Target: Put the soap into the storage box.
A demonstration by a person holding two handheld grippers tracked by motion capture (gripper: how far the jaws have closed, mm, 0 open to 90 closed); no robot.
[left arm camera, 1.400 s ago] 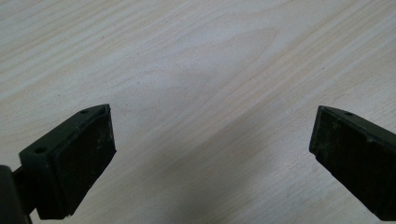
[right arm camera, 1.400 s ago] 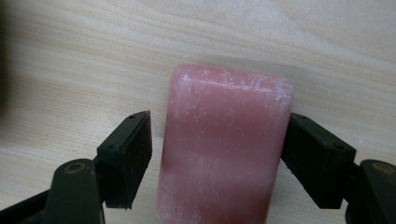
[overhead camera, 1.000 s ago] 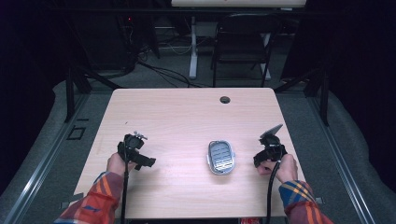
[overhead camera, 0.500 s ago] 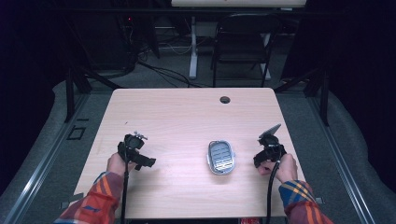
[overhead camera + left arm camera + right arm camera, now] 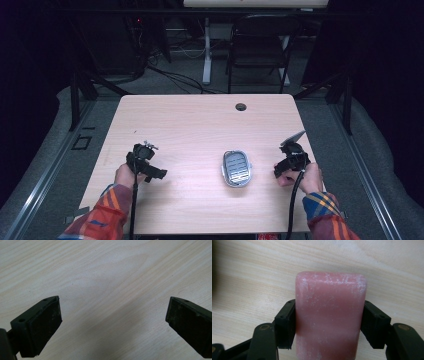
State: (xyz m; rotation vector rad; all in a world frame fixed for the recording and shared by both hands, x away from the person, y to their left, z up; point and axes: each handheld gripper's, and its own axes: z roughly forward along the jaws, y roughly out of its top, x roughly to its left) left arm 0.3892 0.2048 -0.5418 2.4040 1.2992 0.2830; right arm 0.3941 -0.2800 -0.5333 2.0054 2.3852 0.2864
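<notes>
One pink soap bar (image 5: pixel 329 315) (right gripper (image 5: pixel 329 322)-clamped)

matt, chalky pink soap bar (image 5: pixel 329 315) on smooth pale wood-grain table (image 5: pixel 249 277).

Pink rectangular soap bar (image 5: pixel 329 315), streaked with paler bands and dusted with white scuffs. Matte black plastic right gripper (image 5: pixel 329 323) and left gripper (image 5: pixel 112 322). Pale beige wood-grain table (image 5: pixel 200 120), a dark round grommet (image 5: pixel 241 107) at 12 o'clock. Silver-grey ribbed soap dish (image 5: pixel 236 168). Red-orange, yellow and blue plaid sleeves (image 5: pixel 100 220).
</notes>
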